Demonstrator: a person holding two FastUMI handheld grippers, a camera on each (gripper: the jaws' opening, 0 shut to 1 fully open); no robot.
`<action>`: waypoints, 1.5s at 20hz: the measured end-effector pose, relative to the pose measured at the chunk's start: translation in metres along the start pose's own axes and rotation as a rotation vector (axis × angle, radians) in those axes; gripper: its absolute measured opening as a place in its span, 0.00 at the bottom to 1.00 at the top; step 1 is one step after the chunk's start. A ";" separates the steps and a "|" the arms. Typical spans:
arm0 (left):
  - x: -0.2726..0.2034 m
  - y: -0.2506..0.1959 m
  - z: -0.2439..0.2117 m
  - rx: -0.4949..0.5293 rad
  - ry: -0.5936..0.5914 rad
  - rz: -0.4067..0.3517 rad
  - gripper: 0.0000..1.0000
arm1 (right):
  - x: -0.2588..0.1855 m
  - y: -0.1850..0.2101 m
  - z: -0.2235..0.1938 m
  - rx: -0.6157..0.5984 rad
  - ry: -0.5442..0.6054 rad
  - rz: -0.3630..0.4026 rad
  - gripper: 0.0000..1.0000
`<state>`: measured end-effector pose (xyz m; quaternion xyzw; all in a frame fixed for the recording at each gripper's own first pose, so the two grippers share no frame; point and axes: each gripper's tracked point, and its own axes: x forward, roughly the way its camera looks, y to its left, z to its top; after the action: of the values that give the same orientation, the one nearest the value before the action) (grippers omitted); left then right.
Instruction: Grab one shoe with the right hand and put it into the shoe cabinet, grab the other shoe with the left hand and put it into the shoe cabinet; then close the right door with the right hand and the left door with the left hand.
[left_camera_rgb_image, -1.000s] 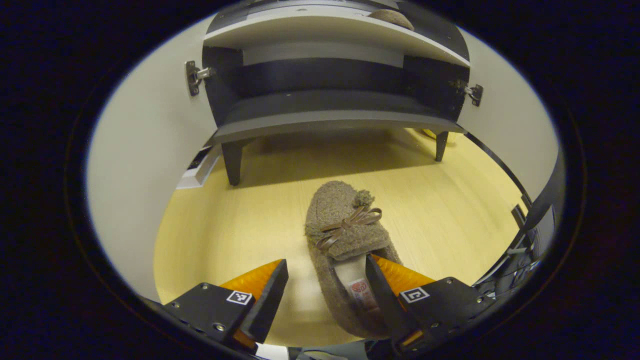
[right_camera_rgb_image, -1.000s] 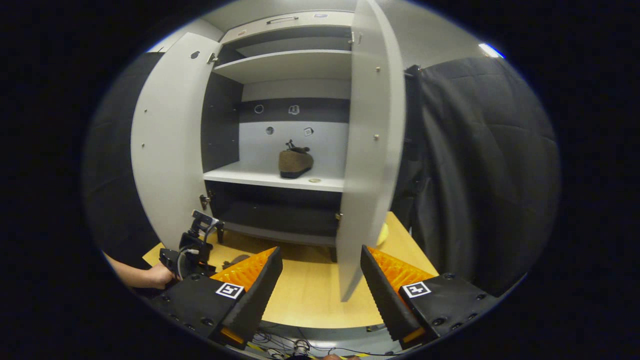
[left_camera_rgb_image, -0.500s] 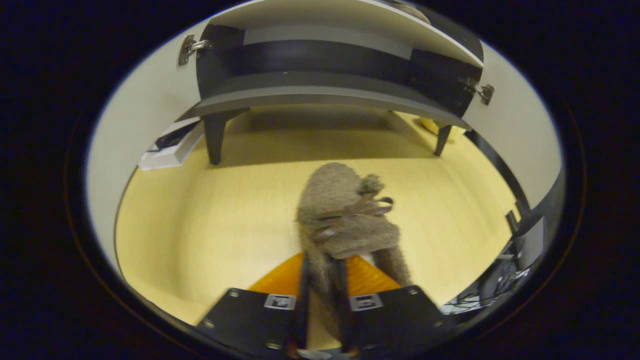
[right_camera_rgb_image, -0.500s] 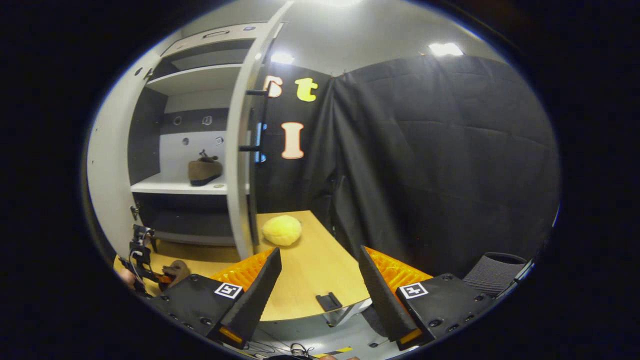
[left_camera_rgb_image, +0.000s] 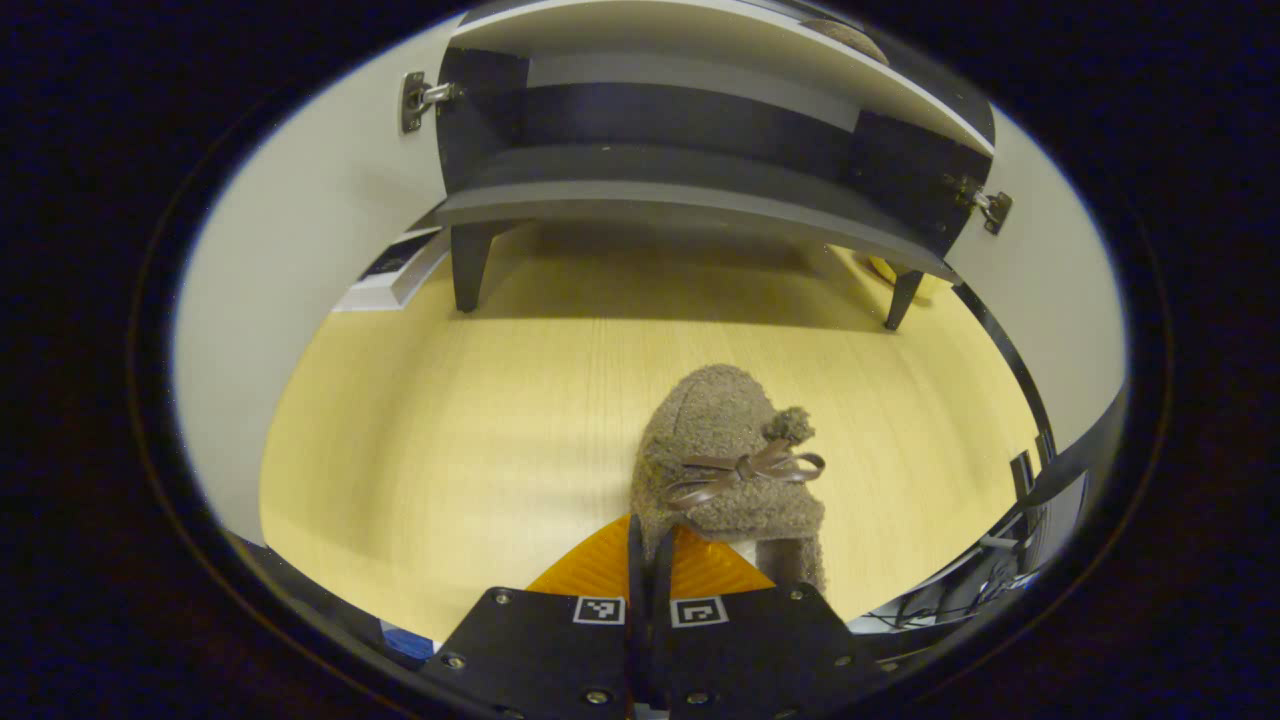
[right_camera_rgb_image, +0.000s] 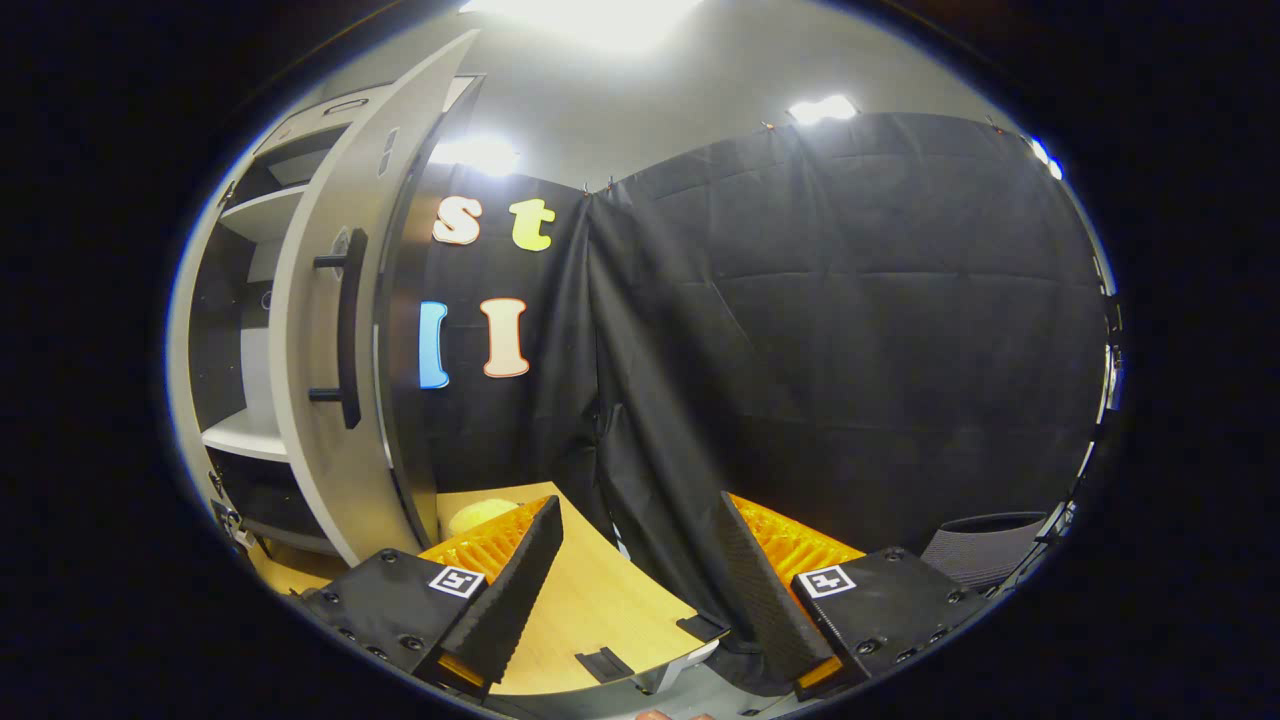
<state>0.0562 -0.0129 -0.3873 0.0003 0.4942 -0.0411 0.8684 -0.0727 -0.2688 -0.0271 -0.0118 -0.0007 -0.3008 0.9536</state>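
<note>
The shoe cabinet (left_camera_rgb_image: 700, 190) stands open on its legs over the pale wooden floor (left_camera_rgb_image: 450, 420); in the right gripper view its right door (right_camera_rgb_image: 330, 330), dark bar handle outward, sits ajar. The fuzzy brown slipper (left_camera_rgb_image: 730, 450) with a bow lies on the floor ahead of the cabinet. The left gripper (left_camera_rgb_image: 648, 560) is pinched on the slipper's heel rim, fingers nearly together. The right gripper (right_camera_rgb_image: 640, 560) hangs with fingers wide apart, gripping nothing.

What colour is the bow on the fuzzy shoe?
Brown: the bow on the shoe shows best in the left gripper view.
</note>
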 end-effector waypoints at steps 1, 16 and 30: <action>-0.004 0.003 0.009 0.011 -0.013 -0.002 0.02 | 0.001 0.001 -0.003 -0.002 0.005 0.005 0.98; -0.135 0.018 0.155 -0.024 -0.357 0.011 0.01 | 0.080 0.056 0.026 0.005 -0.016 0.188 0.98; -0.177 0.072 0.350 -0.061 -0.649 0.090 0.01 | 0.084 0.029 0.028 0.095 0.001 0.139 0.95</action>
<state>0.2723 0.0573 -0.0592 -0.0171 0.1922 0.0140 0.9811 0.0126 -0.2928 0.0013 0.0337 -0.0137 -0.2334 0.9717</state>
